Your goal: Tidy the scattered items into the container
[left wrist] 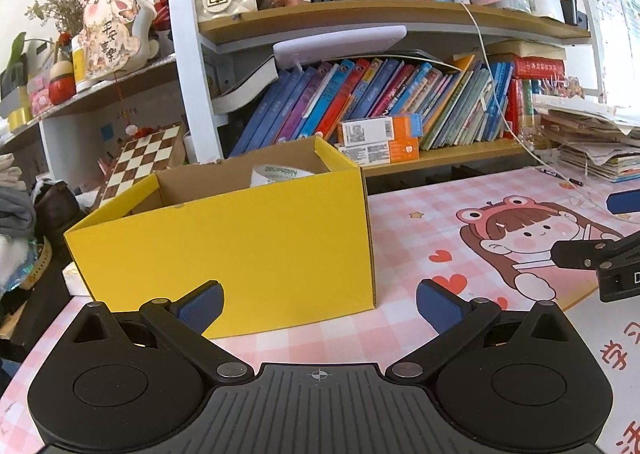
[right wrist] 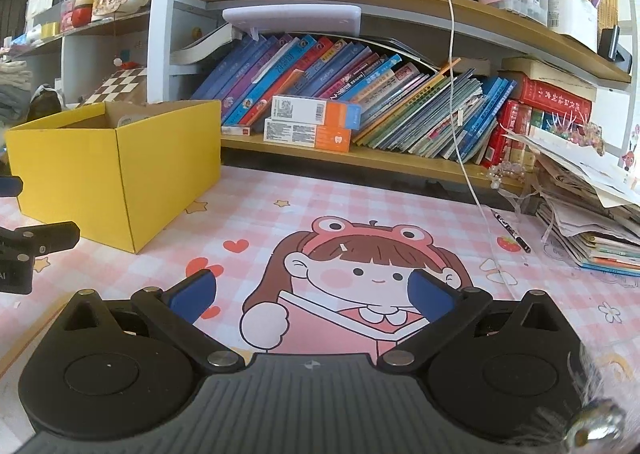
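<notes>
Bench, flat, covered by a smooth pink-checked mat with a printed cartoon girl: glossy surface, so a thin item pressed from above could skid rather than lift.

Yellow corrugated-cardboard box, open-topped, rectangular, brown inside: stood at the bench's left rear, directly ahead of the left gripper. Light and unanchored; judged liable to slide or tip if a gripper knocked its near wall on the way in.

Left gripper, black linkage with blue ribbed pads: jaws spread wide, nothing between them, low over the bench and near the box front.

Right gripper, same build: jaws spread wide, empty, above the cartoon print.

Roll of white tape, printed lettering: already inside the box, against its far wall.

Thin dark pen, slim cylinder, patterned barrel: lay at the bench's right rear, beside a white charging cable and a stack of loose papers. A reach here risked snagging the cable or dislodging papers; the pen could roll from a wide pinch.
</notes>
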Demonstrator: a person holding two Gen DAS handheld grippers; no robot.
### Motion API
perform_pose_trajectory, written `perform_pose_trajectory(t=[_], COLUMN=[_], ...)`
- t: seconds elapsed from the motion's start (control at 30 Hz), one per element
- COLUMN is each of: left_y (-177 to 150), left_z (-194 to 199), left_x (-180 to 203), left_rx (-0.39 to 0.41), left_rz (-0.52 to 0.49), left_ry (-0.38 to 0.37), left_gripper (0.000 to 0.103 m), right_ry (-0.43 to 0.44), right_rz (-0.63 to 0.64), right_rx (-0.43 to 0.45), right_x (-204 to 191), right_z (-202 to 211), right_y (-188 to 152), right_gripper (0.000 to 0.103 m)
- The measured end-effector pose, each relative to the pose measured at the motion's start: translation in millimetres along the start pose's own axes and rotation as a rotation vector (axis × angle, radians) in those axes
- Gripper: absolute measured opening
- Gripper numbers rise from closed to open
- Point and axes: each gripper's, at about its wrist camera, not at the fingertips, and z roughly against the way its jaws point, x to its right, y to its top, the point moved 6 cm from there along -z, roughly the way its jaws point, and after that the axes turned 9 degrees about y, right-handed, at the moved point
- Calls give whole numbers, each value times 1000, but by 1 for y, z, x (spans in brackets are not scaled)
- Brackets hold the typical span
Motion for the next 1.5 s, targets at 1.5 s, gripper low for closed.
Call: perform_pose_trajectory(t=[1.5], left_y=[-15], left_z=[-10], left_x=[3], left_rx=[-54], left_rz=[12], left_ry=[-3], left_gripper=[103], right_ry=[22], right_rz=[-8], right_rx=[-15], right_x=[4], right_z=[-8], right_y=[-8], right_gripper=[103])
